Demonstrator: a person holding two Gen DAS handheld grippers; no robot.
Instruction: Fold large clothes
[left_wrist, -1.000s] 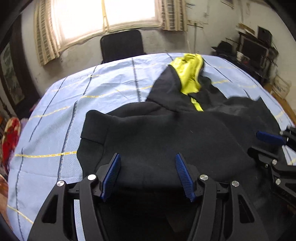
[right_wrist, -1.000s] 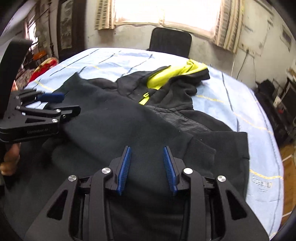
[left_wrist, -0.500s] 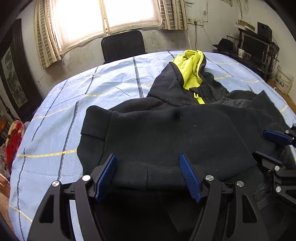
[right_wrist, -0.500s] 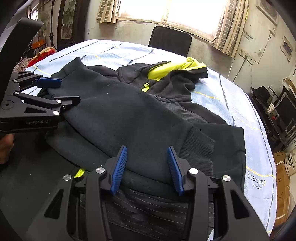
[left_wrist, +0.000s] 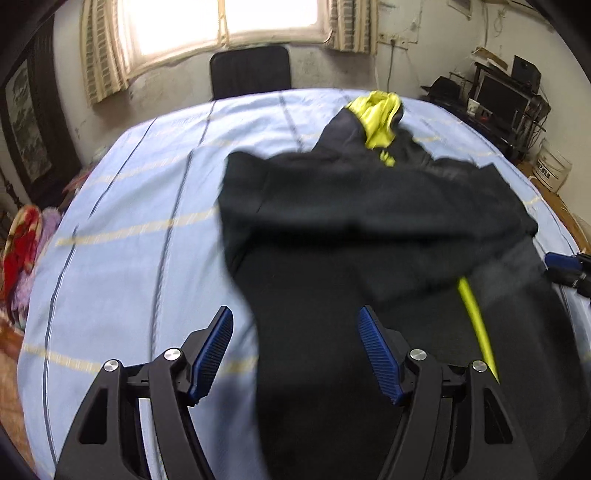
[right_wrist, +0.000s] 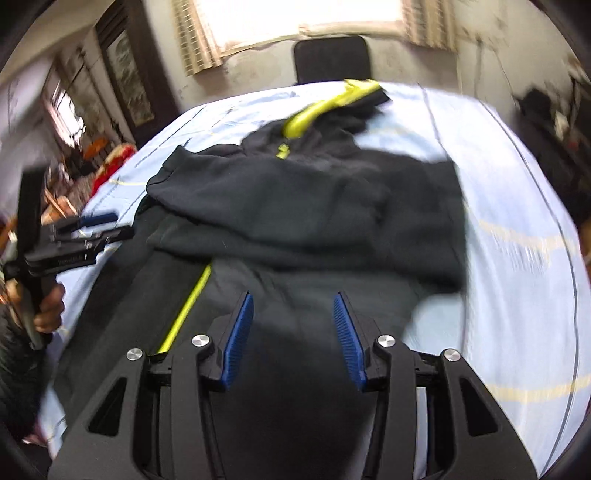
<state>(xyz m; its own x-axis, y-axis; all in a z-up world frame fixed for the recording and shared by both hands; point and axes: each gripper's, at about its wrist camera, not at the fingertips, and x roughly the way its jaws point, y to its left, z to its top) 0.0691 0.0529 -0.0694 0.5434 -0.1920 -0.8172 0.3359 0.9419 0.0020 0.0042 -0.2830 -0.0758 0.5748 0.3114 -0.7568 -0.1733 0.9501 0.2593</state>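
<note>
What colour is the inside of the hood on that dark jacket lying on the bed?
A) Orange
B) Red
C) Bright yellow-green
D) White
C. The hood lining at the far end of the black jacket shows bright yellow-green, matching the zipper strip running down the jacket's front.

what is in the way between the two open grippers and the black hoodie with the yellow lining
Nothing visible. The left gripper and right gripper both hang open directly over the black hoodie with yellow lining on the light blue striped sheet.
</note>
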